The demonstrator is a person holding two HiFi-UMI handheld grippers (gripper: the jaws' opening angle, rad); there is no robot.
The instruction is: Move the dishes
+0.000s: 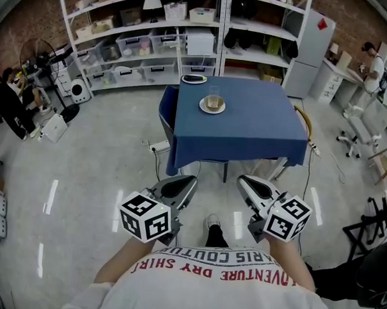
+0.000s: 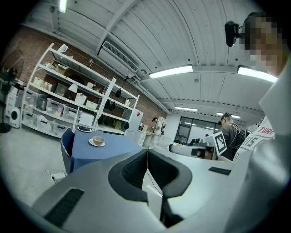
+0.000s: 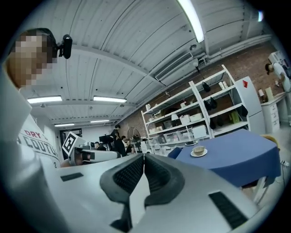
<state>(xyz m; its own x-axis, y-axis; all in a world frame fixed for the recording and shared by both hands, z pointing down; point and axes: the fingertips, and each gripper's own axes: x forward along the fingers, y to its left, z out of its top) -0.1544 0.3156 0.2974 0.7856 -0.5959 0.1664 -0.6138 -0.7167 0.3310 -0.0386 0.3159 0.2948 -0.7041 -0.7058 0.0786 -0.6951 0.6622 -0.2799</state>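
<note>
- The person stands on the grey floor [image 1: 83, 178], well apart from the table [image 1: 259, 121] with the blue cloth, and holds both tools close to the body.
- The left gripper [image 1: 187, 182] has its jaws pressed together, the dark pads touch along one line, and there is nothing between them.
- The right gripper [image 1: 245, 182] is the same: jaws fully together and empty.
- Both grippers point forward toward the table, and neither is near any dish.
- The task's things are on the table. A cup [image 1: 213, 101] sits on a white saucer [image 1: 212, 108], in the left part of the cloth toward the far side.
- A flat dark dish [image 1: 194, 78] lies at the far edge of the table, a little beyond the saucer and apart from it.
- A blue chair [image 1: 168, 111] stands at the left side of the table, and white shelves [image 1: 154, 33] stand behind it.
- In my judgement the task is only at its beginning: this is the approach step, and no dish is touched yet.
- The next move calls for walking up to the table and then opening the jaws of at least one gripper before reaching.
- The saucer is low and thin, so I think the jaws must come in level at its rim, and the cup on it could slide if it is tilted.
</note>
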